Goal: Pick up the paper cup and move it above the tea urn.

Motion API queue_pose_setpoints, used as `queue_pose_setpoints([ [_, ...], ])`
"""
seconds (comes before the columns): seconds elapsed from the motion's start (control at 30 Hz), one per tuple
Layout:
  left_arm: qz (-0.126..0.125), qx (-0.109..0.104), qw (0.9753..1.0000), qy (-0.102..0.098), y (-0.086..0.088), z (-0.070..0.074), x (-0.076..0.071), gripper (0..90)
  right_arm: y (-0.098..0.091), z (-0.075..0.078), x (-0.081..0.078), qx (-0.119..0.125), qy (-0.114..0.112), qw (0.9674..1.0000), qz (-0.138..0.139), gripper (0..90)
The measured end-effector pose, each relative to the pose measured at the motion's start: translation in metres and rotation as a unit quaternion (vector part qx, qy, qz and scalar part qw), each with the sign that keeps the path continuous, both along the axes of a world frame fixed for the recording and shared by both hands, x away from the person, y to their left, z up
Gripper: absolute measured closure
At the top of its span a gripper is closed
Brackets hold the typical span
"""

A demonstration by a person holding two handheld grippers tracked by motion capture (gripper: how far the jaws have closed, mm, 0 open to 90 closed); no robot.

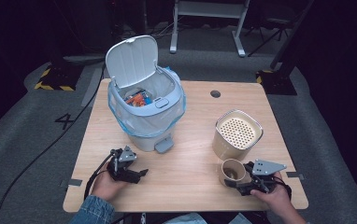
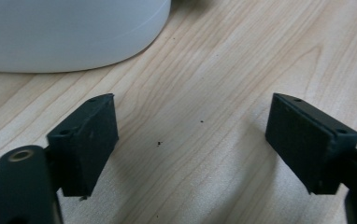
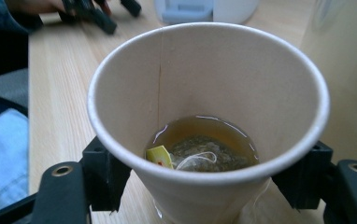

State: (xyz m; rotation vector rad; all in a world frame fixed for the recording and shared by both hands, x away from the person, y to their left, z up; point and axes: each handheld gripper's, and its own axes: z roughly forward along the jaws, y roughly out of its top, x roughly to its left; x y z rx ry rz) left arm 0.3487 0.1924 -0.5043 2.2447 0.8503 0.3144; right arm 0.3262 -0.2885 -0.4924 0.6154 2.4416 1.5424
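A white bin (image 1: 145,100) is standing open at ten o'clock on the table (image 1: 186,186). A beige strainer pot (image 1: 237,134) is sitting at three o'clock. At five o'clock, the right gripper (image 1: 236,183) is clamping a paper cup (image 1: 232,171) holding tea and a teabag (image 3: 200,154). At seven o'clock, the left gripper (image 1: 137,173) is resting wide open, gripping nothing.

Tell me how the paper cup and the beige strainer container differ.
The paper cup is smaller and round; the beige strainer container is bigger with rounded corners. The cup is open-topped, holding brown tea and a tea bag; the container is capped by a perforated insert. The right gripper has the cup between its jaws; the container stands free. Both are beige and upright on the table.
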Motion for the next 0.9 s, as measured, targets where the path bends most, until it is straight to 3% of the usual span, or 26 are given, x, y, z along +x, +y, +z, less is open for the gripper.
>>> queue_pose_setpoints([
  [0.33, 0.007, -0.001, 1.0, 0.0, -0.001, 0.0, -0.001, 16.1, -0.013, 0.026, 0.001, 0.016, -0.013, 0.9997, 0.015, 29.8],
  [0.7, 0.014, 0.0, 0.9999, 0.0, -0.001, 0.0, -0.003, 16.1, -0.022, 0.075, 0.012, 0.005, -0.021, 0.9987, 0.046, 29.9],
  [0.9, 0.015, 0.0, 0.9999, 0.0, -0.001, 0.0, -0.003, 16.1, -0.026, 0.104, 0.021, 0.006, -0.026, 0.9988, 0.042, 29.9],
])
